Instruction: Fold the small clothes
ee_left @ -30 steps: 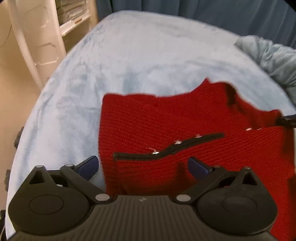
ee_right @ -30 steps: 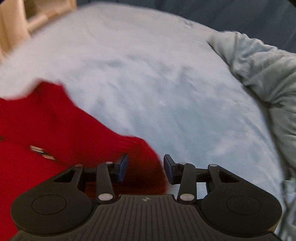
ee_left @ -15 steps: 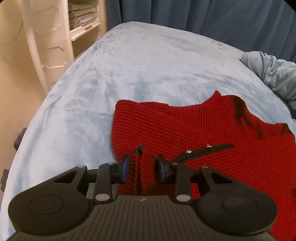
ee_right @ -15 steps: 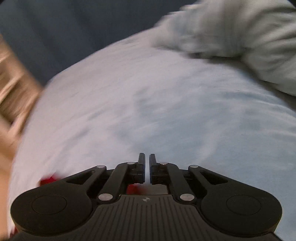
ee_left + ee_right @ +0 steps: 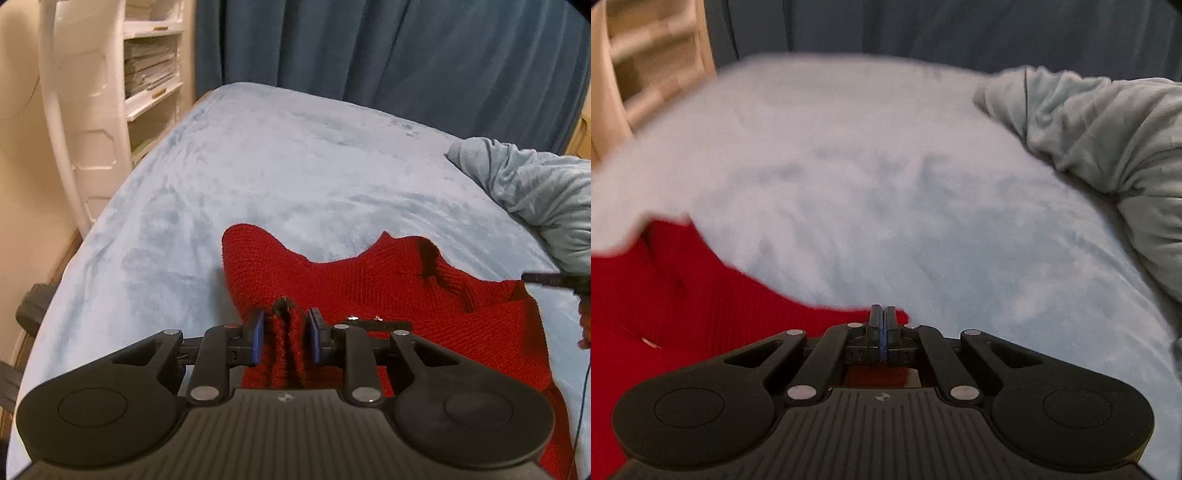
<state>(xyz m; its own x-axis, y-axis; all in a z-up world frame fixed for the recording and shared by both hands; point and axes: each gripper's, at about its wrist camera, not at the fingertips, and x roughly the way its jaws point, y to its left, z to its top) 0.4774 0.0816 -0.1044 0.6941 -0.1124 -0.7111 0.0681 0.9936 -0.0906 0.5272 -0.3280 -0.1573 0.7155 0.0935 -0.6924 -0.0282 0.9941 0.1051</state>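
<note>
A red knit garment (image 5: 388, 291) with a black button strip lies on the pale blue blanket (image 5: 295, 177). My left gripper (image 5: 284, 325) is shut on a bunched fold of the garment's near edge. In the right wrist view the garment (image 5: 683, 295) fills the lower left. My right gripper (image 5: 882, 319) is shut with its jaws pressed together at the garment's right corner; red cloth shows below the jaws, so it grips that corner. The right gripper's tip (image 5: 550, 278) shows at the far right of the left wrist view.
A crumpled grey-blue blanket (image 5: 535, 192) is heaped at the right; it also shows in the right wrist view (image 5: 1108, 140). A white plastic shelf unit (image 5: 92, 110) stands left of the bed. Dark blue curtains (image 5: 369, 48) hang behind.
Both grippers were open over the garment and have closed on it. The left has pinched up the near edge; the right has closed on the right corner and lifted.
</note>
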